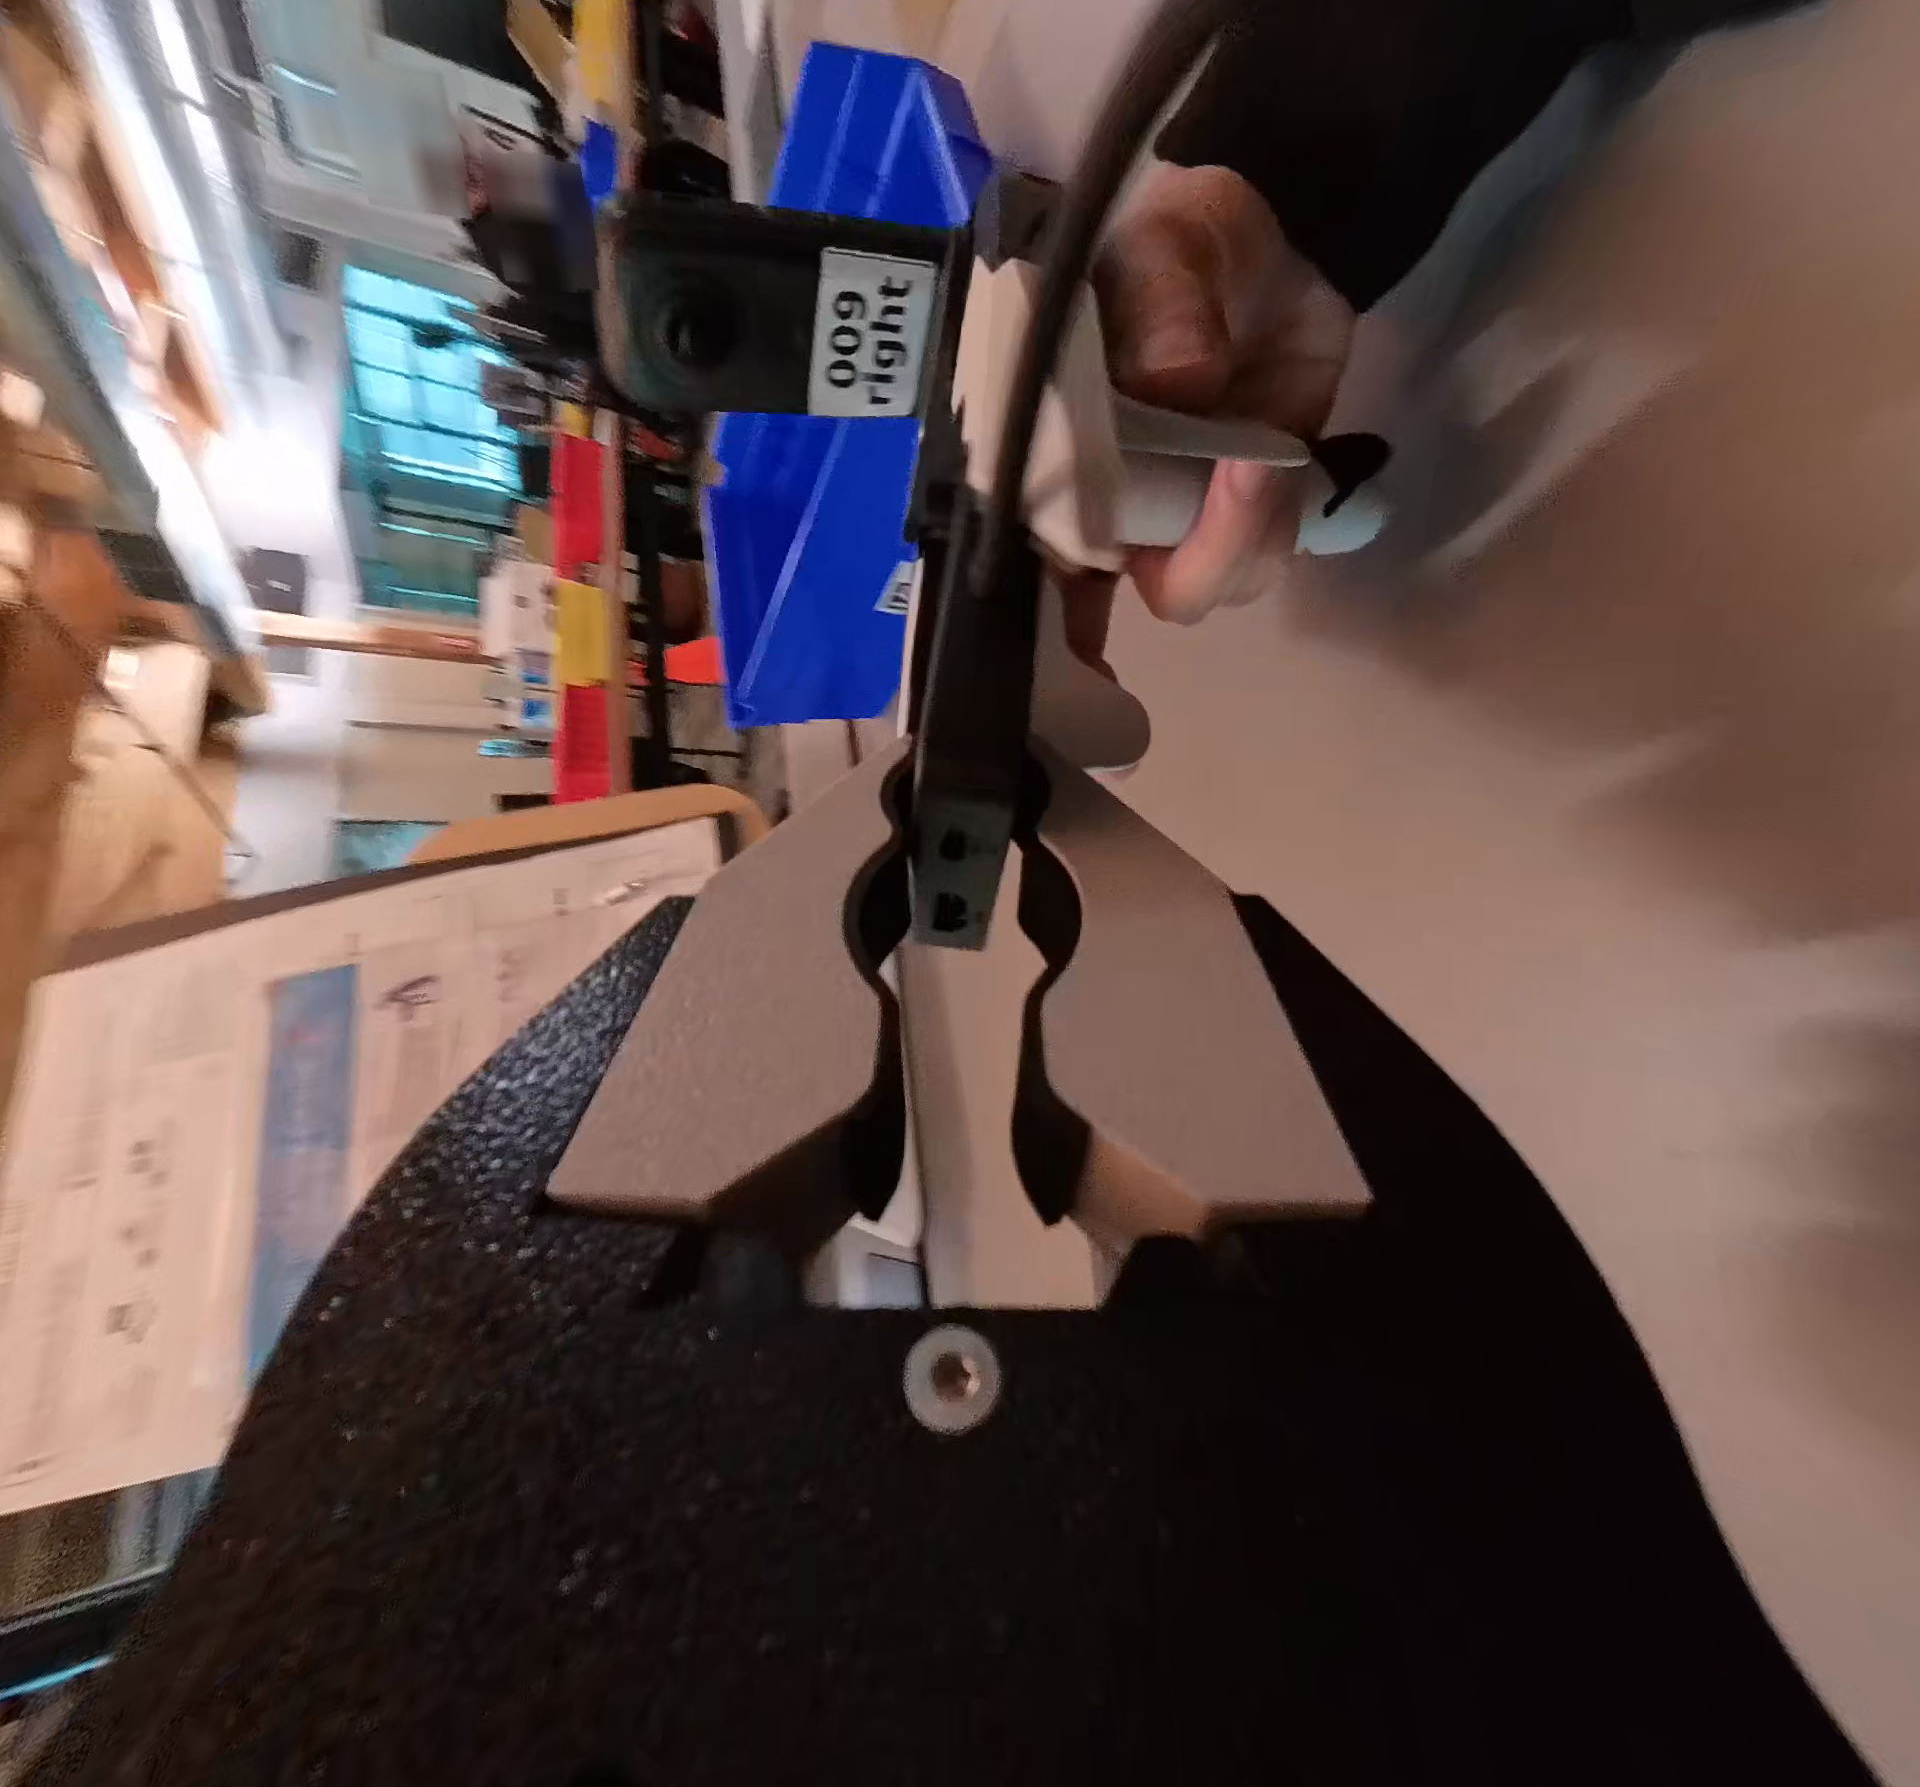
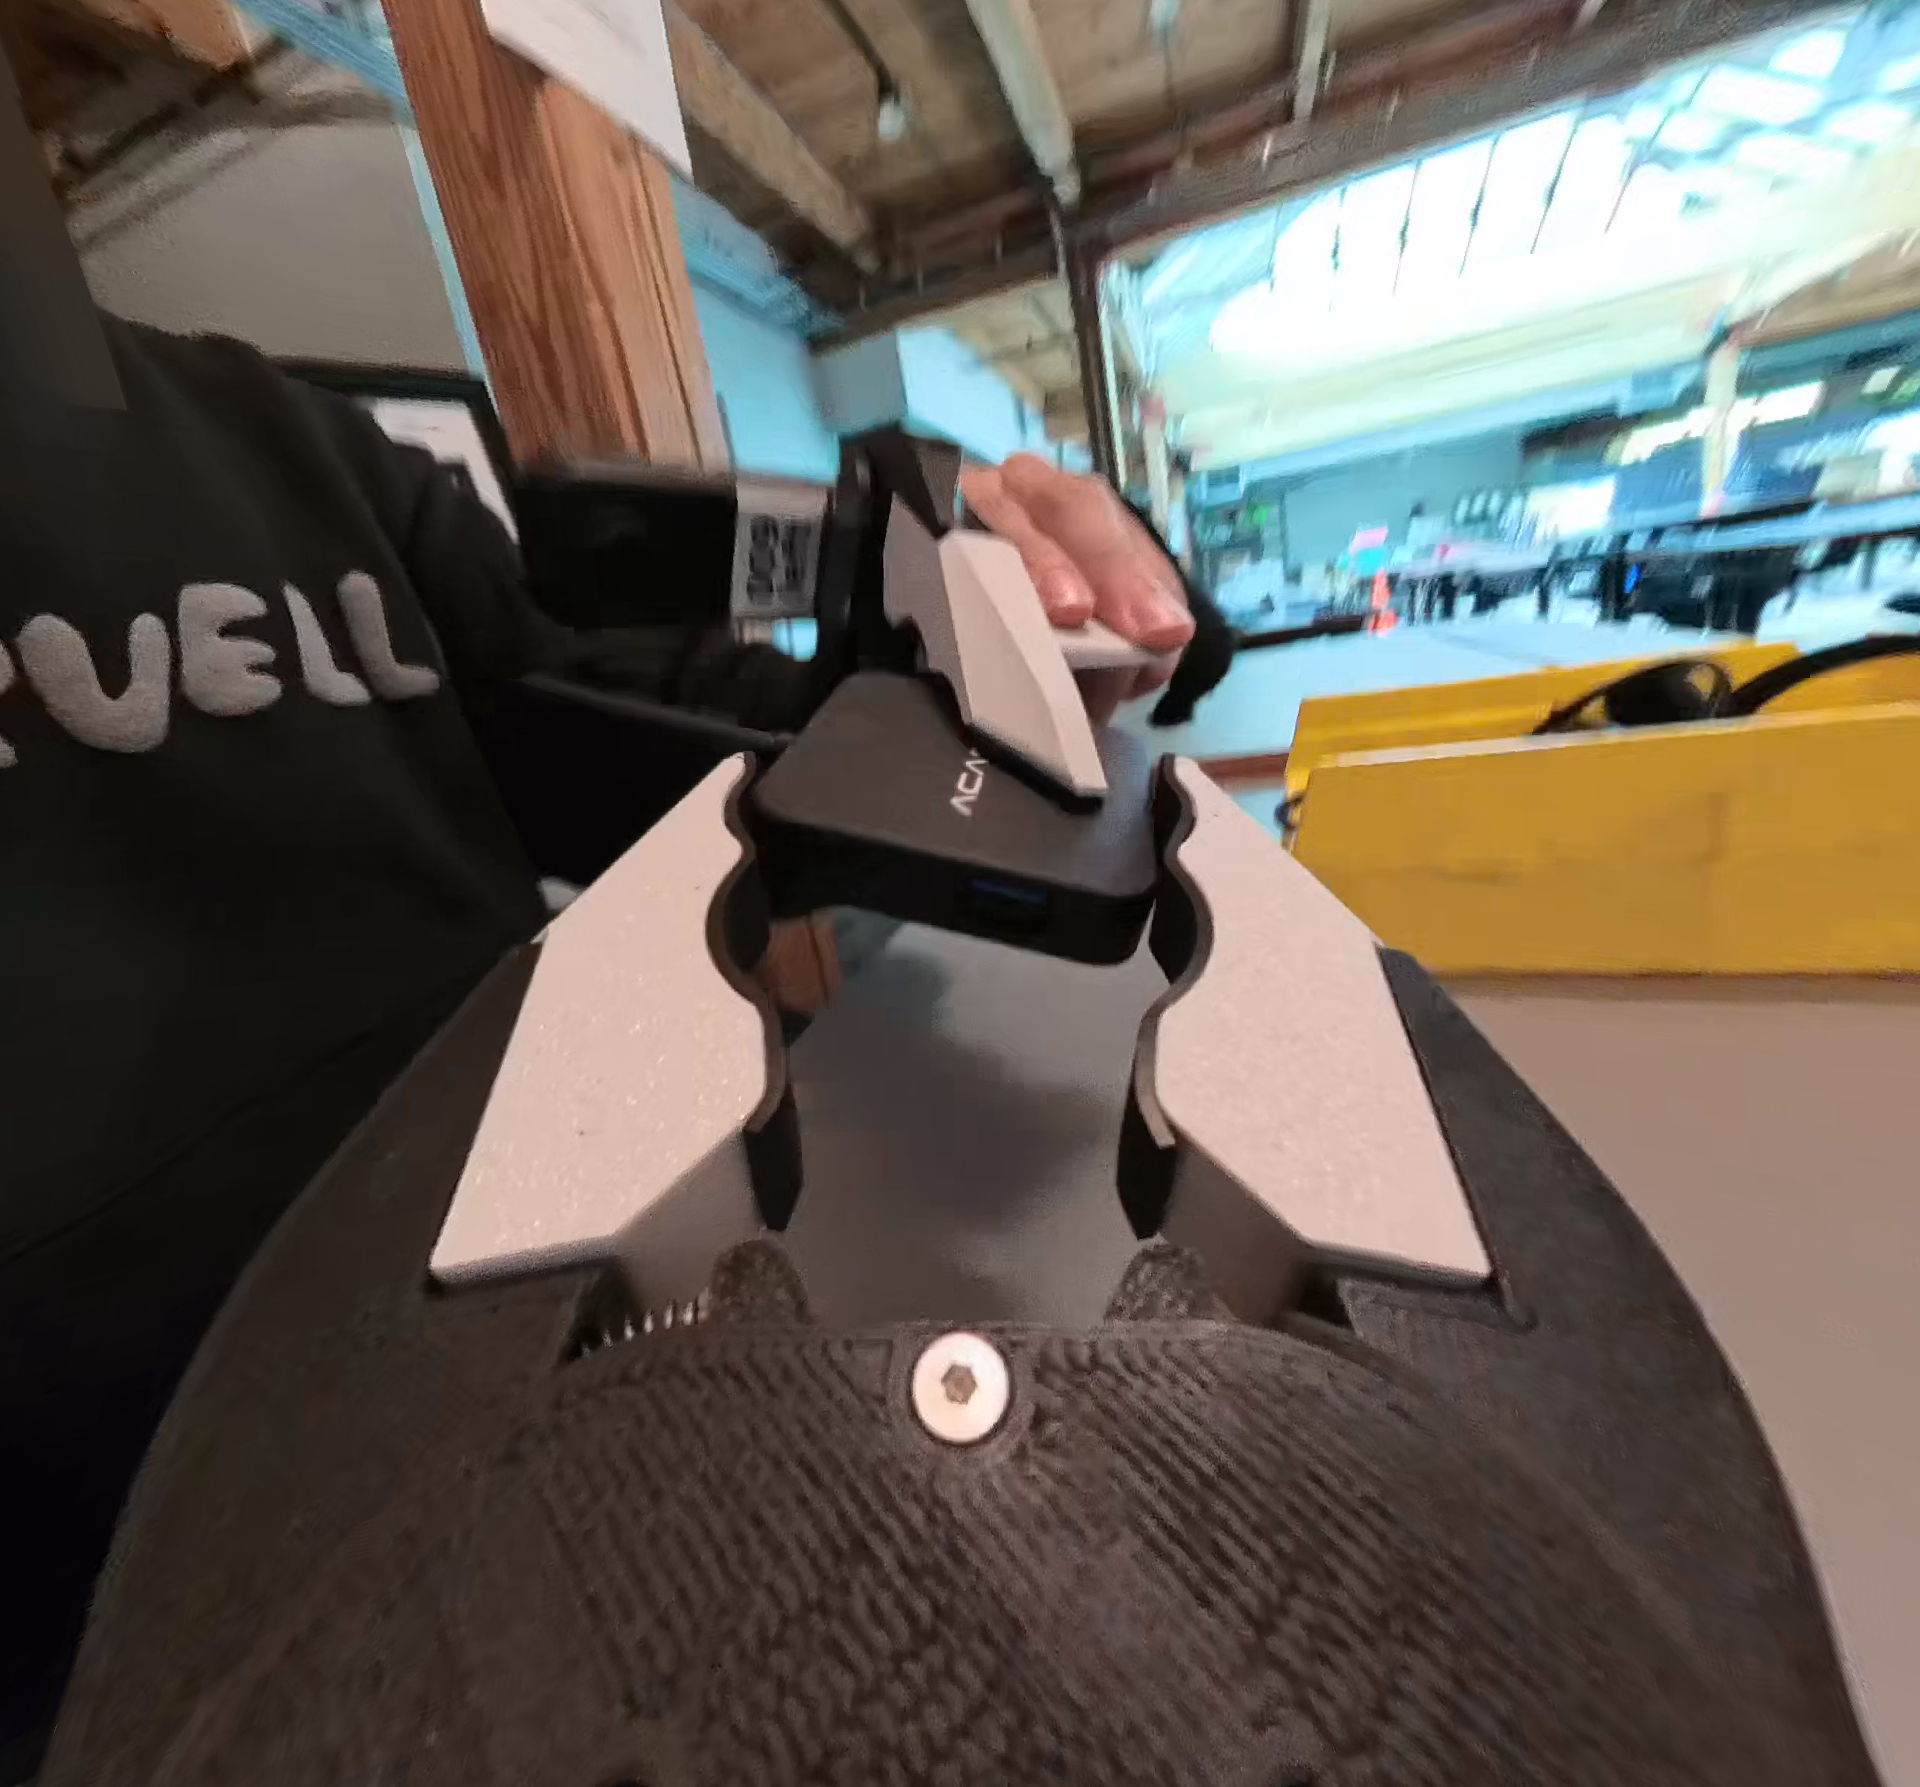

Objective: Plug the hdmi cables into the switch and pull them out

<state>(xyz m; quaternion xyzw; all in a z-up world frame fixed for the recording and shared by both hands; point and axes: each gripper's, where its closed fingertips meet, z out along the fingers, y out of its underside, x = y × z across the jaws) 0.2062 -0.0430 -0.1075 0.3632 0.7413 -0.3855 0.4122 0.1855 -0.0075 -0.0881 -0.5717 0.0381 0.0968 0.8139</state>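
The switch is a flat black box [image 2: 883, 833], held up in the air between both grippers. My right gripper [image 2: 954, 802] has its jaws wide, one against each side edge of the box. My left gripper [image 1: 956, 833] is shut on the switch [image 1: 961, 890], seen edge-on with two ports facing me. One of its grey fingers [image 2: 997, 667] lies on top of the box in the right wrist view. A black cable [image 1: 1049, 335] runs up from the switch's far end. More black cables [image 2: 1662, 688] lie in a yellow bin.
The yellow bin [image 2: 1558, 864] stands on the grey table [image 2: 1662, 1218] at the right. Blue bins [image 1: 831, 532] stand behind the right gripper's camera [image 1: 727, 324]. A person in a dark sweater [image 2: 208, 854] is close on the left, beside a wooden post [image 2: 561, 231].
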